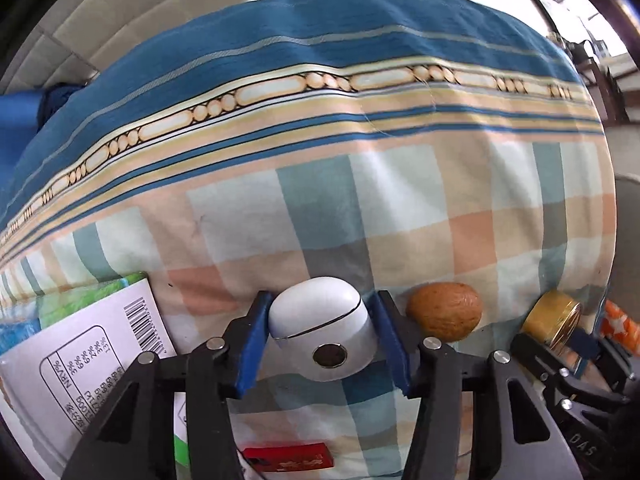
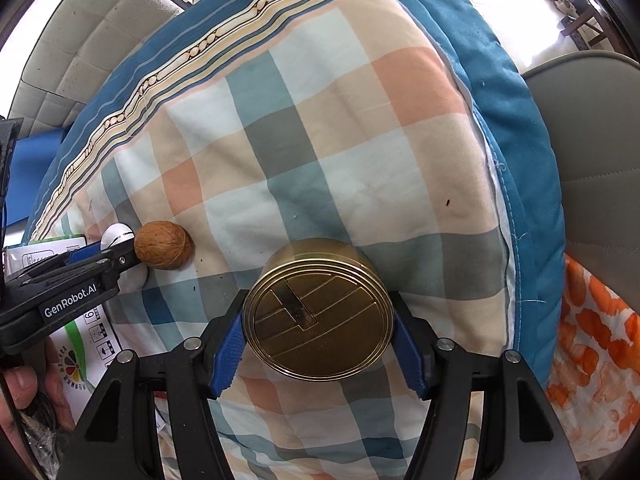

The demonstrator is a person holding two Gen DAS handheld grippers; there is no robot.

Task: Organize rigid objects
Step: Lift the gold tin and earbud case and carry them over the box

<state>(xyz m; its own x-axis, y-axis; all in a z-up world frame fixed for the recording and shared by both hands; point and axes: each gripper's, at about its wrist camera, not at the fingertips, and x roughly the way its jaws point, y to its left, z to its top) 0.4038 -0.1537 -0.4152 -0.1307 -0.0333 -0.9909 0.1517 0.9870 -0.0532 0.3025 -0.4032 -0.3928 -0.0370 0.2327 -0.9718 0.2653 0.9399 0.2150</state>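
My left gripper (image 1: 322,332) is shut on a white earbud case (image 1: 322,328), its blue pads against both sides, over the checked quilt (image 1: 360,208). A brown walnut (image 1: 444,311) lies on the quilt just right of it; the walnut also shows in the right wrist view (image 2: 163,245). My right gripper (image 2: 318,334) is shut on a round gold tin (image 2: 318,316) held lid toward the camera. That tin also shows at the right in the left wrist view (image 1: 554,322). The left gripper shows at the left in the right wrist view (image 2: 116,248).
A white printed packet (image 1: 80,352) with a barcode lies at the left. A small red box (image 1: 288,458) lies below the left gripper. A grey chair (image 2: 592,152) and an orange patterned cloth (image 2: 592,352) are to the right of the quilt.
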